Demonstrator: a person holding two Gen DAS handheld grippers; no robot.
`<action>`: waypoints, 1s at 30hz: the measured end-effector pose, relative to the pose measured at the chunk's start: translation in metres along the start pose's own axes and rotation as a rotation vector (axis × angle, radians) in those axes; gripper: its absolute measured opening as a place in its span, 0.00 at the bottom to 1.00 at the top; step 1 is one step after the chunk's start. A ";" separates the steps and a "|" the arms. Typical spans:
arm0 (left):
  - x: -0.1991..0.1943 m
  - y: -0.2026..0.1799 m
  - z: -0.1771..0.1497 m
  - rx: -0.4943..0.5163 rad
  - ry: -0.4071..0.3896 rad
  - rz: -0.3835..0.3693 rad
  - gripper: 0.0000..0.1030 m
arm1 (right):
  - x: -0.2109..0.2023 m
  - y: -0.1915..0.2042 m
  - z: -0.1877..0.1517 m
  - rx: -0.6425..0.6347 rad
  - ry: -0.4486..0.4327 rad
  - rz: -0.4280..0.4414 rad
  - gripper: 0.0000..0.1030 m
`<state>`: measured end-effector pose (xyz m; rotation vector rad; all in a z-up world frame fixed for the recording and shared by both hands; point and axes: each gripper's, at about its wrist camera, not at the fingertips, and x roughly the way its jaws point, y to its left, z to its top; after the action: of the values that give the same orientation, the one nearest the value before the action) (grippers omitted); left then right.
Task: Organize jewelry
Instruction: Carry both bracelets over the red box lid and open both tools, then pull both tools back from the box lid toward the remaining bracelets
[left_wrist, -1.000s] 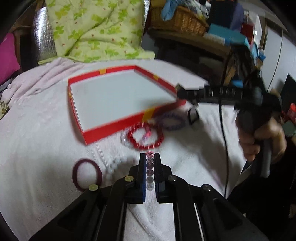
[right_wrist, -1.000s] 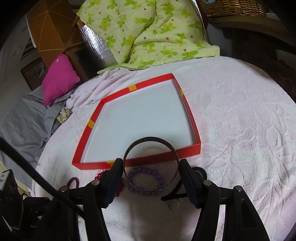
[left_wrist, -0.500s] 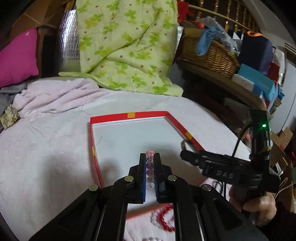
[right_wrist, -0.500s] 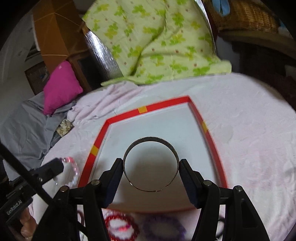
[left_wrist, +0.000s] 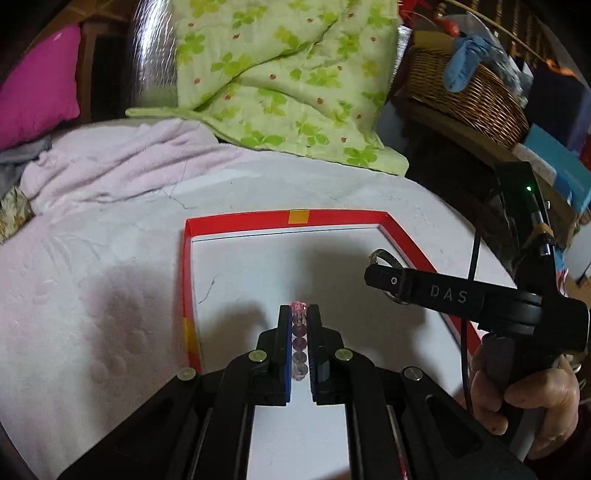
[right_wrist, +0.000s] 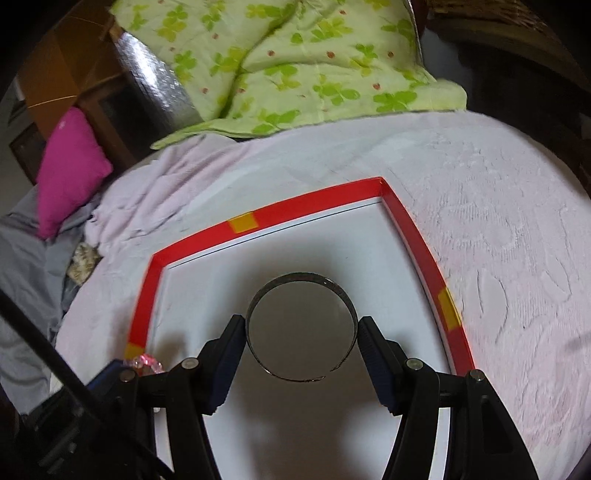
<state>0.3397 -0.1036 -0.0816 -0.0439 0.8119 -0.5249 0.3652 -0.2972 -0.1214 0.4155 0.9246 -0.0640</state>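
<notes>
A shallow red-rimmed box with a white floor lies on the pale pink bedspread; it also shows in the right wrist view. My left gripper is shut on a pink and purple bead bracelet, held edge-on above the box's near left part. My right gripper is shut on a thin metal bangle, held flat above the middle of the box. The right gripper and the bangle also show in the left wrist view, over the box's right side.
A green clover-print quilt and a magenta cushion lie beyond the box. A wicker basket stands on a shelf at the far right. The bedspread spreads right of the box.
Both grippers have moved forward with their bracelets, from above the loose jewelry in front of the box to above its white floor. The loose bracelets have dropped out of view.
</notes>
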 end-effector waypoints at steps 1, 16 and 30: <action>0.005 0.000 0.002 -0.003 0.007 0.005 0.07 | 0.002 0.000 0.003 0.002 0.005 -0.003 0.64; -0.027 -0.004 0.001 -0.011 -0.050 0.137 0.63 | -0.017 -0.033 0.004 0.168 -0.008 0.115 0.72; -0.114 -0.012 -0.085 0.033 -0.070 0.274 0.69 | -0.131 -0.069 -0.076 0.167 -0.124 0.136 0.67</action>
<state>0.2103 -0.0478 -0.0598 0.0780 0.7266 -0.2755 0.2116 -0.3480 -0.0808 0.6218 0.7691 -0.0421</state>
